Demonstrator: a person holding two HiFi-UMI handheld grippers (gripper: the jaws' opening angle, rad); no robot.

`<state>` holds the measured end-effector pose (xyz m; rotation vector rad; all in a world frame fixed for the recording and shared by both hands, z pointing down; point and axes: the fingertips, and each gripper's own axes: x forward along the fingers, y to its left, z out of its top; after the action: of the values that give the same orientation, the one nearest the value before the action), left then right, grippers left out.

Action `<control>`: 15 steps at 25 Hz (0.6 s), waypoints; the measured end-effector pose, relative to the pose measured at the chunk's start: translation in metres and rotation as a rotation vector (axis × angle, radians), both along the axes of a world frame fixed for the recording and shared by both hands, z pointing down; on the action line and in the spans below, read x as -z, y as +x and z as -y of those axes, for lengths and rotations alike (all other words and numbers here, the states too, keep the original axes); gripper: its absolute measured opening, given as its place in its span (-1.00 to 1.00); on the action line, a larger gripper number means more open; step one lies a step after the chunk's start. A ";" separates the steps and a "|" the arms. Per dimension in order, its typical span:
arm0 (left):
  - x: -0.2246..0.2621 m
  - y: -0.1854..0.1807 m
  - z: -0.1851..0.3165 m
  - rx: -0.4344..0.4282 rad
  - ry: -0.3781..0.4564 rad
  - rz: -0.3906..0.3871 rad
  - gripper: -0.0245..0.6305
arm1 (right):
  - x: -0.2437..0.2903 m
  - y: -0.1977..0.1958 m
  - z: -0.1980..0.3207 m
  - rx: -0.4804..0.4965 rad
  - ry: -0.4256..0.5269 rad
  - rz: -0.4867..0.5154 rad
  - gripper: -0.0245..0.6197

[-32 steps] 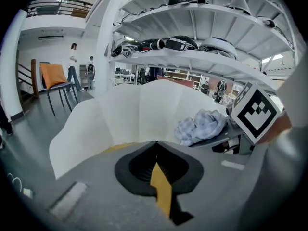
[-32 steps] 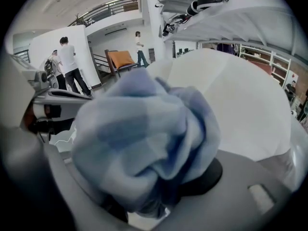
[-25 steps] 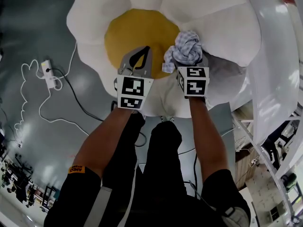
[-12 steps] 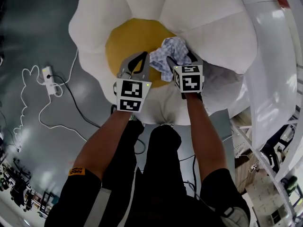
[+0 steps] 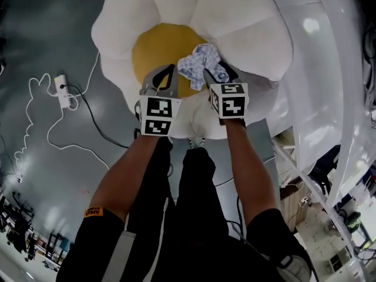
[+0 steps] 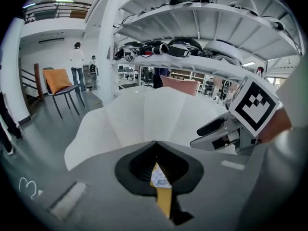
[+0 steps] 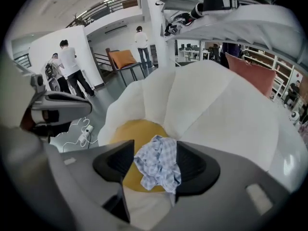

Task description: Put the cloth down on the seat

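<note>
The cloth (image 5: pixel 202 65) is seen lying loosely bunched on the seat (image 5: pixel 247 22), at the right edge of its yellow centre (image 5: pixel 150 49) where the white petals begin. It is still framed by the jaws of the right gripper (image 5: pixel 219 74). These jaws stand well apart but are closing. A gap is left on one side of the cloth, while the other pad is at most brushed by a fold, so nothing is judged to be gripped. The left gripper (image 5: pixel 171 69) is held just beside it, over the yellow centre, with its jaws drawn together on nothing. The main risk is that the cloth could be pinched again if the closing goes on before the right gripper is drawn back. It would then be lifted off the seat. A fold caught on the touching pad could likewise be dragged toward the seat's front edge and pulled off the cushion. Against a second ago, the cloth is no longer held as a tight ball above a white petal to the right. It has been brought left to the centre, released, and allowed to spread. The left gripper's shut jaws are unchanged.
</note>
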<state>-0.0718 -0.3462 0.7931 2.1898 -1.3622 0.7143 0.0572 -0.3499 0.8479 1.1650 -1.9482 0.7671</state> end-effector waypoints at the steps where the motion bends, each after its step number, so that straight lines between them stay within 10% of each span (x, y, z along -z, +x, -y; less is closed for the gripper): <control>1: 0.011 0.001 -0.002 0.006 0.000 -0.004 -0.93 | 0.013 0.000 -0.003 -0.001 0.005 0.004 -0.12; 15: 0.159 -0.007 -0.048 0.128 0.035 -0.035 -0.93 | 0.171 -0.007 -0.048 -0.015 0.055 0.020 -0.71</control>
<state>-0.0792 -0.2986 0.6344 2.1094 -1.4912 0.6065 0.0506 -0.3014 0.6773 1.2108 -1.9899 0.7395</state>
